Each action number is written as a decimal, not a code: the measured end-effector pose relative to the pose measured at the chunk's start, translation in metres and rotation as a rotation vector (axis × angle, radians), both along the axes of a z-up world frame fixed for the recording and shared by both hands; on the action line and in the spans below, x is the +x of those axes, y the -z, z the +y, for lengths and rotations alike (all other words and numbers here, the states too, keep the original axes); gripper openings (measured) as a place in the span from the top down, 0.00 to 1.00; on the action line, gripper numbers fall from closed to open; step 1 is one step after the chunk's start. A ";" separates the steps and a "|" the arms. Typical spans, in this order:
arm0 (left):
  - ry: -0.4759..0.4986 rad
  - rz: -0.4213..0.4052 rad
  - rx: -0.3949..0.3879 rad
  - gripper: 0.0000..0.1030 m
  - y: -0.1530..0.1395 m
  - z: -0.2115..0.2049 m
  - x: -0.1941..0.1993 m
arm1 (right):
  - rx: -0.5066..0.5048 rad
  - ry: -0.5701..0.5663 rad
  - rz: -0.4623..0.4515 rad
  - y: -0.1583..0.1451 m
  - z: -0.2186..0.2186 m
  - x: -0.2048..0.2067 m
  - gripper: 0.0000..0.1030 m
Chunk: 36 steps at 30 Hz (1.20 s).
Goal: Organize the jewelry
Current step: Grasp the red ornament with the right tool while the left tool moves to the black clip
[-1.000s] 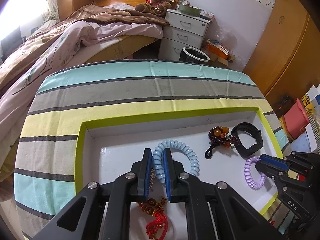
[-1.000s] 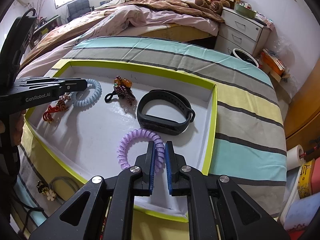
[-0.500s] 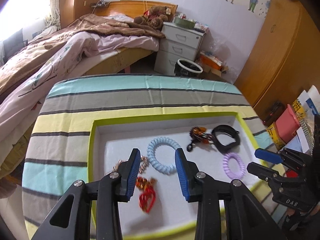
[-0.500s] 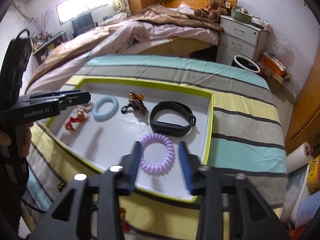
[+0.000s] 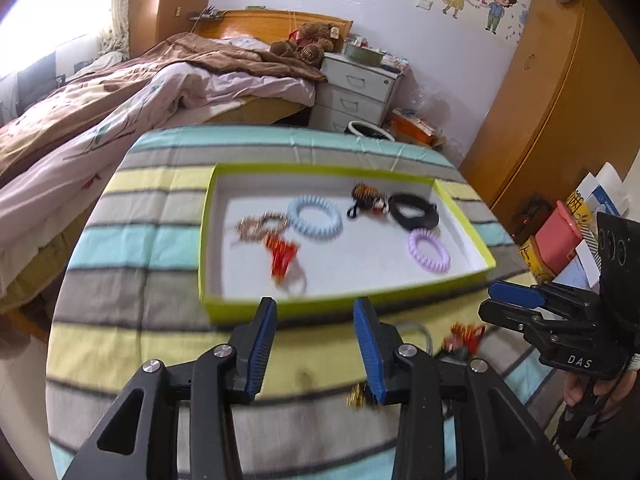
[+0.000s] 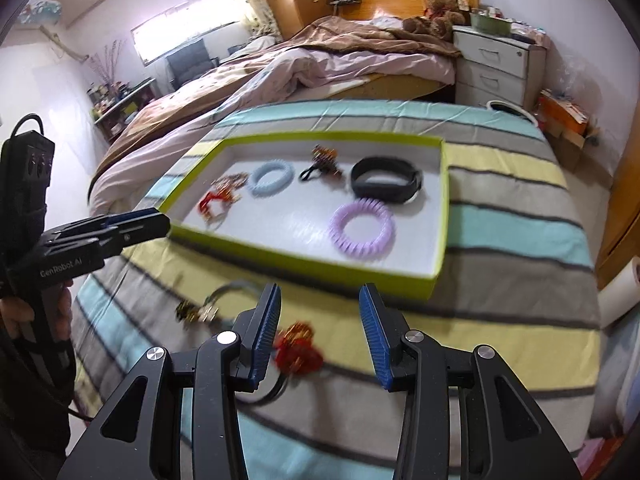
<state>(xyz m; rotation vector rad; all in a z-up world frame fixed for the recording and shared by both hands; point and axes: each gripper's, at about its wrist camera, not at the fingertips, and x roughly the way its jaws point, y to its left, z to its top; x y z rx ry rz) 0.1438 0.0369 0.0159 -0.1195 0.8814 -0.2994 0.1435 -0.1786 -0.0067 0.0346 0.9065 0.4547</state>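
A green-rimmed white tray [image 5: 344,304] [image 6: 438,200] lies on the striped cloth. In it are a blue coil band [image 5: 316,218] [image 6: 270,176], a purple coil band [image 5: 429,250] [image 6: 362,230], a black wristband [image 5: 414,212] [image 6: 386,180], a brown bead bracelet [image 5: 366,196] [image 6: 324,160], a gold chain [image 5: 258,226] and a red knot charm [image 5: 282,258] [image 6: 212,202]. My left gripper [image 5: 315,344] is open and empty, in front of the tray. My right gripper [image 6: 320,332] is open and empty above a red charm [image 6: 298,348] on the cloth.
On the cloth in front of the tray lie a gold piece with a grey cord [image 6: 208,310] and the red charm [image 5: 464,338]. A bed [image 5: 120,92], white drawers [image 5: 356,92] and a wooden wardrobe [image 5: 560,100] stand behind the table.
Both grippers let go of the coil bands, opened wide and pulled back out of the tray toward the front of the table. The bands stay in the tray.
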 end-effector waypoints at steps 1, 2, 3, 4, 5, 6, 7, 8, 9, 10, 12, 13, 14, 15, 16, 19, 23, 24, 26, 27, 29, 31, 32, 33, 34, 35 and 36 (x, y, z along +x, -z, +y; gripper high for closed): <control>-0.003 0.006 -0.008 0.61 0.002 0.001 -0.003 | 0.005 -0.007 0.007 0.003 0.001 -0.003 0.59; -0.006 0.015 -0.019 0.61 0.005 0.002 -0.008 | 0.012 -0.011 0.015 0.006 0.003 -0.005 0.59; -0.002 0.023 -0.025 0.61 0.008 0.002 -0.012 | 0.016 -0.013 0.028 0.010 0.004 -0.006 0.59; -0.002 0.026 -0.024 0.61 0.010 0.002 -0.015 | 0.015 -0.010 0.034 0.013 0.005 -0.007 0.59; -0.004 0.031 -0.020 0.61 0.012 0.002 -0.018 | 0.017 -0.009 0.039 0.015 0.005 -0.009 0.59; -0.003 0.037 -0.018 0.61 0.014 0.002 -0.020 | 0.025 -0.013 0.050 0.018 0.006 -0.008 0.59; -0.003 0.043 -0.020 0.61 0.016 0.003 -0.022 | 0.032 -0.013 0.054 0.020 0.006 -0.009 0.59; -0.006 0.048 -0.023 0.61 0.017 0.003 -0.024 | 0.038 -0.012 0.060 0.021 0.006 -0.009 0.59; -0.004 0.050 -0.026 0.61 0.019 0.004 -0.026 | 0.041 -0.008 0.070 0.023 0.006 -0.008 0.59; -0.003 0.053 -0.026 0.61 0.020 0.004 -0.029 | 0.041 -0.008 0.074 0.024 0.006 -0.007 0.59; -0.008 0.060 -0.024 0.61 0.022 0.005 -0.032 | 0.037 -0.009 0.074 0.025 0.008 -0.007 0.59; -0.007 0.061 -0.025 0.61 0.023 0.005 -0.032 | 0.038 -0.008 0.075 0.026 0.007 -0.007 0.59; -0.011 0.063 -0.024 0.61 0.024 0.006 -0.033 | 0.039 -0.005 0.075 0.026 0.007 -0.008 0.64; -0.014 0.064 -0.024 0.61 0.024 0.006 -0.034 | 0.038 0.000 0.071 0.026 0.007 -0.009 0.72; -0.013 0.065 -0.025 0.61 0.025 0.006 -0.034 | 0.037 0.003 0.068 0.026 0.006 -0.010 0.75; -0.018 0.070 -0.019 0.61 0.025 0.006 -0.036 | 0.034 0.009 0.057 0.025 0.005 -0.012 0.80; -0.010 0.075 -0.015 0.61 0.026 0.003 -0.036 | 0.029 0.018 0.038 0.021 0.002 -0.014 0.86; -0.007 0.078 -0.014 0.61 0.027 0.002 -0.036 | 0.028 0.022 0.032 0.020 0.002 -0.015 0.86; 0.000 0.080 -0.011 0.61 0.028 -0.001 -0.036 | 0.037 0.026 0.025 0.018 -0.001 -0.016 0.86; 0.003 0.081 -0.011 0.61 0.028 -0.003 -0.036 | 0.045 0.032 0.018 0.016 -0.004 -0.018 0.86; 0.019 0.080 -0.011 0.61 0.028 -0.007 -0.035 | 0.057 0.049 0.008 0.014 -0.010 -0.019 0.86; 0.035 0.083 -0.011 0.60 0.030 -0.011 -0.034 | 0.063 0.065 0.003 0.013 -0.015 -0.020 0.86; 0.040 0.087 -0.010 0.60 0.031 -0.013 -0.033 | 0.066 0.077 -0.004 0.011 -0.019 -0.021 0.86; 0.043 0.090 -0.004 0.60 0.032 -0.016 -0.033 | 0.071 0.086 -0.010 0.010 -0.022 -0.022 0.86; 0.049 0.089 0.002 0.60 0.033 -0.018 -0.032 | 0.076 0.091 -0.012 0.009 -0.023 -0.024 0.86; 0.056 0.090 0.007 0.58 0.034 -0.020 -0.032 | 0.081 0.097 -0.015 0.008 -0.026 -0.024 0.86; 0.062 0.094 0.014 0.56 0.036 -0.022 -0.031 | 0.084 0.103 -0.017 0.008 -0.028 -0.025 0.86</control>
